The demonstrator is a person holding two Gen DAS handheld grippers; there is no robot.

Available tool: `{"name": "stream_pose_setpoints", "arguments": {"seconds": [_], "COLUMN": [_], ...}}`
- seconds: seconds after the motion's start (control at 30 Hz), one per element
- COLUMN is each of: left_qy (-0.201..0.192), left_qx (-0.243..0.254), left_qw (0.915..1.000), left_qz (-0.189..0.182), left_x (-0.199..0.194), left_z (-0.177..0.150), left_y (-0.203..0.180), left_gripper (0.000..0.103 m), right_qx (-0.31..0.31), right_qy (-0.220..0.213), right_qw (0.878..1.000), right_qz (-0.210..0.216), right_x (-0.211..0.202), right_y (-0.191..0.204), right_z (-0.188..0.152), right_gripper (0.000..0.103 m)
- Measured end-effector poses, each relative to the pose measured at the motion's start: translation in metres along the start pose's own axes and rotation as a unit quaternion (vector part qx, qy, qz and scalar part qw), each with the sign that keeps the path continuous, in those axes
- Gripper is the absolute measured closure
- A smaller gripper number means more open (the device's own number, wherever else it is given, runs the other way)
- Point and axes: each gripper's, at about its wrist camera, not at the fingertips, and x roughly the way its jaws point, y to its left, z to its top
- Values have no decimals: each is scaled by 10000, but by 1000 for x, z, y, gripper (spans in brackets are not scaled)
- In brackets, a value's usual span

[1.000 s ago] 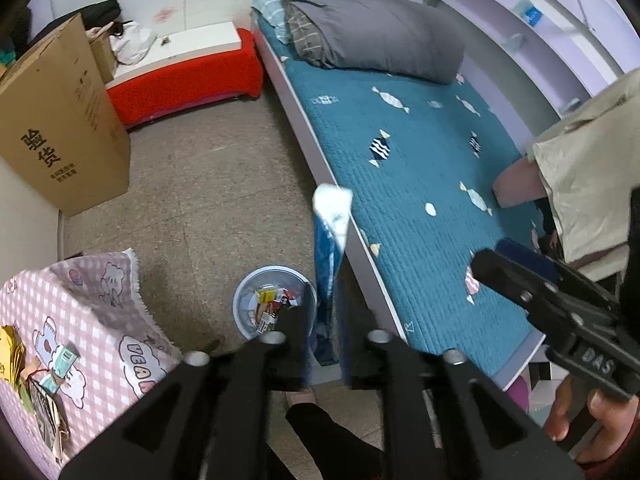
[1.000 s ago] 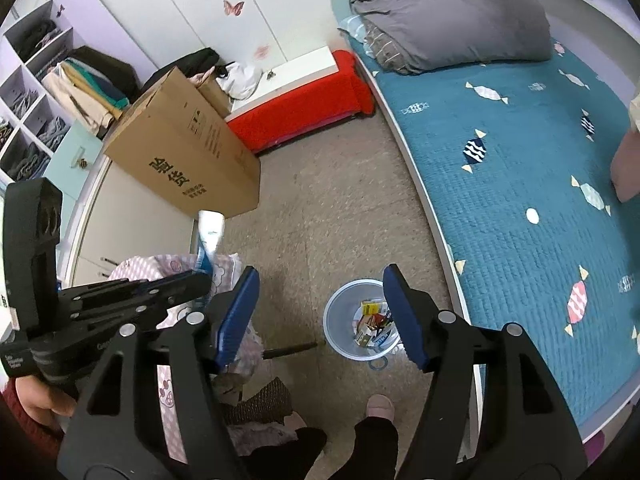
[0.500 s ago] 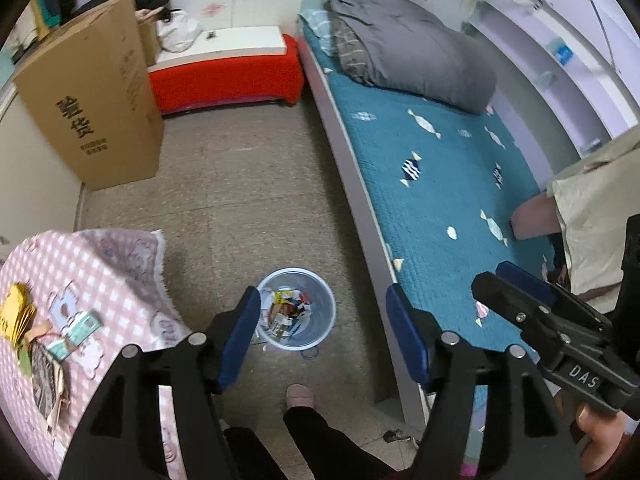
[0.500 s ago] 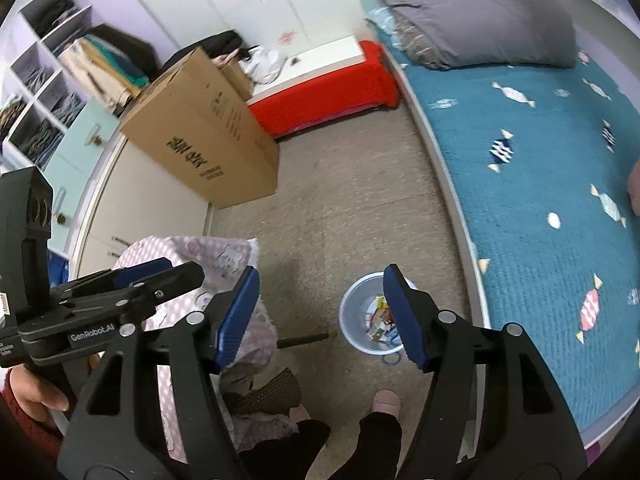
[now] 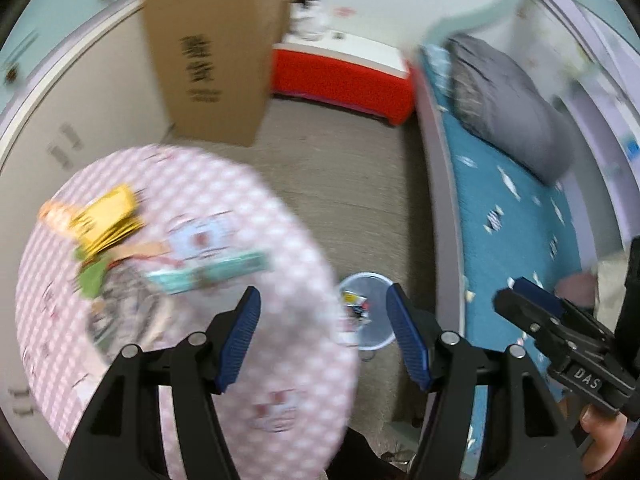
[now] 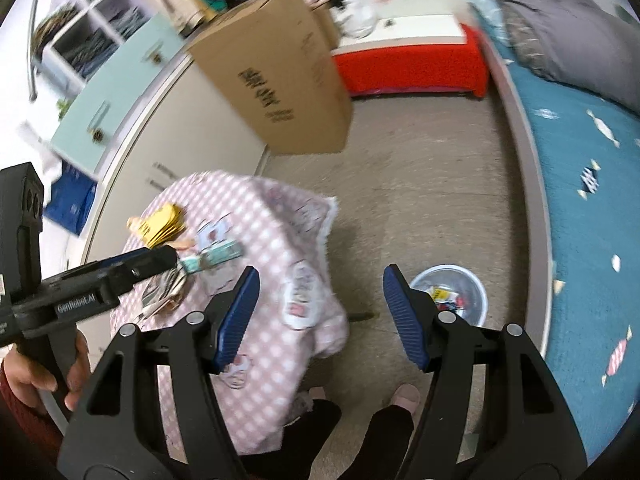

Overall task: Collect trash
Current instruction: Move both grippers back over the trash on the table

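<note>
A small round table with a pink checked cloth (image 5: 248, 216) (image 6: 280, 240) carries a pile of wrappers: yellow packets (image 5: 108, 220) (image 6: 162, 224), a teal wrapper (image 5: 224, 270) (image 6: 218, 254) and crumpled pieces. A pale blue trash bin (image 5: 372, 336) (image 6: 478, 288) holding wrappers stands on the floor beside the bed. My left gripper (image 5: 322, 340) is open and empty above the table's right edge; it also shows in the right wrist view (image 6: 160, 258) over the pile. My right gripper (image 6: 318, 320) is open and empty, between table and bin.
A teal-covered bed (image 5: 520, 220) with a grey duvet (image 5: 508, 104) runs along the right. A large cardboard box (image 5: 212, 60) and a red bench (image 5: 344, 76) stand at the back. White cabinets (image 6: 132, 120) line the left. The person's feet (image 6: 404, 396) are below.
A second ago my left gripper held a blue-and-white wrapper above the bin; it opened, the wrapper is gone, and the gripper has swung left over the table. The right gripper stayed open.
</note>
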Motion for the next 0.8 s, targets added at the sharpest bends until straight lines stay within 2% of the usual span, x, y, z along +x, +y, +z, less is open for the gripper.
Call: {"name": "stream_pose_setpoints", "arguments": {"seconds": [0.27,0.37,0.47,0.63,0.73,0.8], "left_qy": [147,292,375,542,552,549], "left_qx": [-977,-1146,-1050,-852,-681,-529], "left_qw": [9937,9905,9905,9927,9946,9955], "left_qz": [531,704,802,654,550,561], "left_x": [2,13,26,53,65,72], "left_z": [-14,-16,-14,-10,-8,-5], "left_y": [151,197,223,252,258,260], "left_gripper": [36,36,36,36,36,36], "right_qx": [-365,-391,-458,-567,-397,-35], "right_qy": [412,549,637,810,870,886], "right_qw": [9985,9977,9969,9942,9939,9952], "right_qz": [73,15,-106,-418,-551,-421], "right_x": [64,89,116,157,177,186], "right_y": [74,96,116,140,146,144], "right_z": [-3,-6,-8,-13,-13,-13], "right_gripper": [39,39,39,39,39,39]}}
